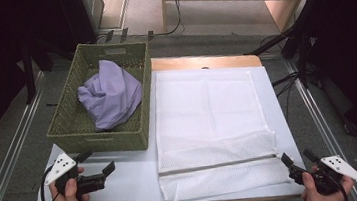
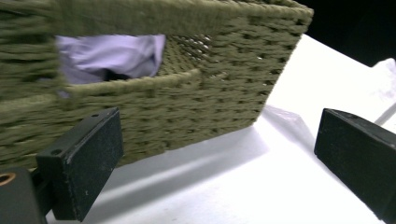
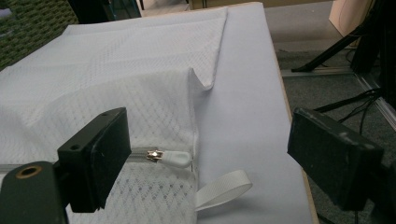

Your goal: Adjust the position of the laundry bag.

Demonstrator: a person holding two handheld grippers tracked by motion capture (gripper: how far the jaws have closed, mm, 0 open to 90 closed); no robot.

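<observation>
Lower left, the left claw sits spread wide, gripping nothing – bare counter between it and the basket. Mesh bag fills mid-frame; its zipper pull lies before the right claw, also spread, empty.

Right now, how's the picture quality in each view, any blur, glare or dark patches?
High view: soft overall, the table bright, the surroundings falling into near black. Left gripper view: the woven basket smeared by blur at its left, its shadow dark on the white top, the far table washed out. Right gripper view: fairly sharp, the zipper pull on the mesh bag clear, light even.
</observation>
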